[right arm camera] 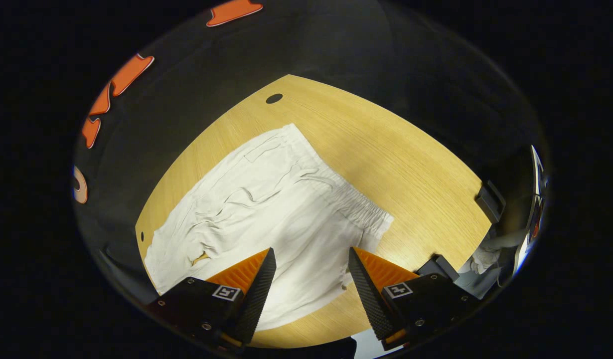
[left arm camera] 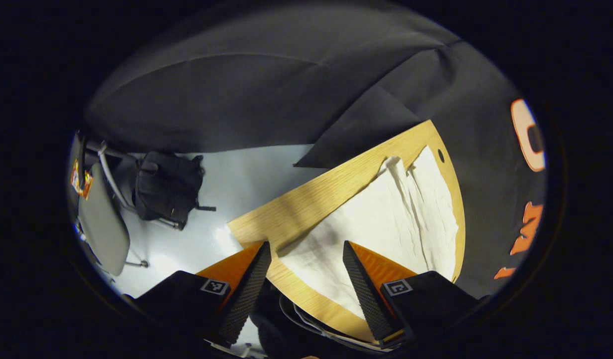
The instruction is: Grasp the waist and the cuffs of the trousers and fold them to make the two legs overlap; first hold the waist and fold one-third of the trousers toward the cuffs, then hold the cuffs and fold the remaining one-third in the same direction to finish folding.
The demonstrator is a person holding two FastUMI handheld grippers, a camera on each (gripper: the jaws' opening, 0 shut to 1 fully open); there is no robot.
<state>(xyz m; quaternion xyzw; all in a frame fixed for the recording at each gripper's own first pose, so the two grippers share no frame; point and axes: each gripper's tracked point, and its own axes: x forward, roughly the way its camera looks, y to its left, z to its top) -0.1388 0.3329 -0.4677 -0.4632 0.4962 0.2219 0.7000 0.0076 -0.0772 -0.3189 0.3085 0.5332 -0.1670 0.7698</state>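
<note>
White trousers (right arm camera: pixel 271 209) — cuffs cut off

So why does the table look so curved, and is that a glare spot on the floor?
Left gripper view: fisheye bends the table edge; bright glare on the floor. Right gripper view: same bowing of the table, trousers evenly lit and sharp, dark cloth wall underexposed.

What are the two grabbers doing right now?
Left gripper: open, holding nothing, above the trousers.
Right gripper: open, holding nothing, over the trousers.
</note>
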